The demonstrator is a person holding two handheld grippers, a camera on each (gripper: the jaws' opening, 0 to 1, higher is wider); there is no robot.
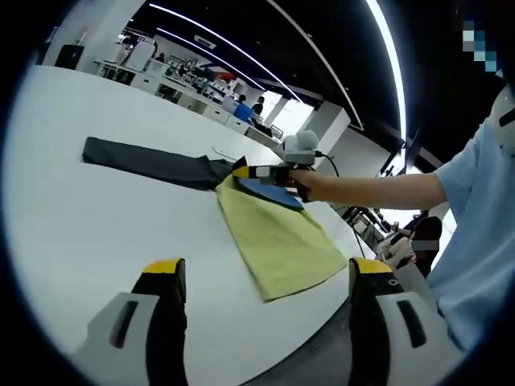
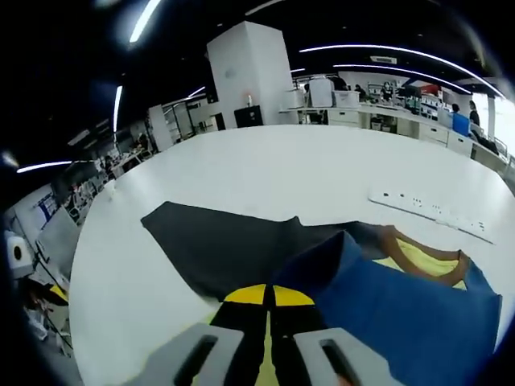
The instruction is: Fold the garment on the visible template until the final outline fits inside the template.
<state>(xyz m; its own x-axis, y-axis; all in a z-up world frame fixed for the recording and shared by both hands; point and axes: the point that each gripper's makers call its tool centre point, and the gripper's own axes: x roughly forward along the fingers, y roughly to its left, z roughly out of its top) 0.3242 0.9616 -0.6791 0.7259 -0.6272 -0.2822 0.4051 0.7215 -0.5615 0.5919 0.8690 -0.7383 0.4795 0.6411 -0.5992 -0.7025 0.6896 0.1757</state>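
A yellow-green cloth [image 1: 282, 241] lies flat on the white table [image 1: 80, 233], with a blue garment [image 1: 269, 191] bunched at its far end. A long dark grey sheet [image 1: 145, 161] stretches left from there. My right gripper [image 1: 241, 170], held by a hand [image 1: 310, 185], sits where the three meet. In the right gripper view its jaws [image 2: 269, 296] are shut at the edge of the blue garment [image 2: 402, 305], which has a brown neckline [image 2: 394, 237] and yellow inside. The dark grey sheet [image 2: 225, 241] lies just beyond. My left gripper [image 1: 265, 273] hovers open above the table, holding nothing.
A person's light blue sleeve [image 1: 483, 201] is on the right, by the table's near edge [image 1: 322, 354]. A white bar [image 2: 430, 211] lies on the table [image 2: 322, 161] past the garment. A white pillar [image 2: 249, 72] and desks stand behind.
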